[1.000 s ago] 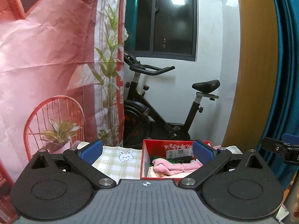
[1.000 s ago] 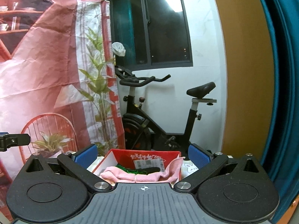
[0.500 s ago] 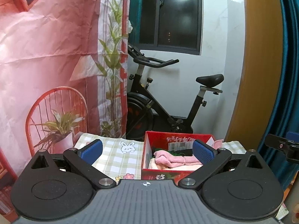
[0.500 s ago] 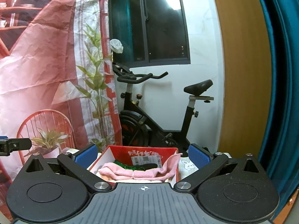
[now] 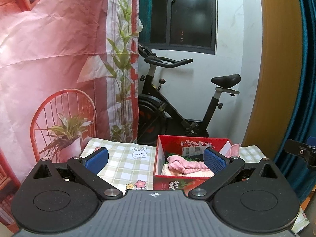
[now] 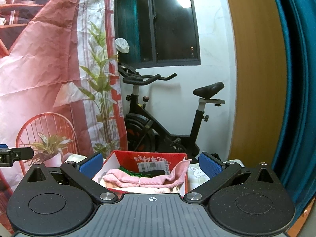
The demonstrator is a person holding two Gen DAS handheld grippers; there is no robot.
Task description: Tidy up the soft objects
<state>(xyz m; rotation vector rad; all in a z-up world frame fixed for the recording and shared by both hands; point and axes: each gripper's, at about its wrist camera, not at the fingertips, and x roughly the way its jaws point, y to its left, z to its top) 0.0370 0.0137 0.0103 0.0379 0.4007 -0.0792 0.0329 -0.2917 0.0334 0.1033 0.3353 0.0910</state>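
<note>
Left wrist view: left gripper [image 5: 156,159] spread wide, holding nothing, above the checked tablecloth [image 5: 126,160]; pink towel [image 5: 185,165] sits inside the red box [image 5: 189,144]. Right wrist view: right gripper [image 6: 151,164] also wide apart and empty, box [image 6: 126,159] straight ahead, pink towel [image 6: 142,180] draped over its right wall.

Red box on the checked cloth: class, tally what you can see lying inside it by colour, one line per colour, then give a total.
Inside the red box:
Pink cloth: 1
Green item, partly hidden: 1
Black item: 1
Cream cloth underneath: 1
Total: 4 visible; anything buried deeper cannot be seen.
</note>
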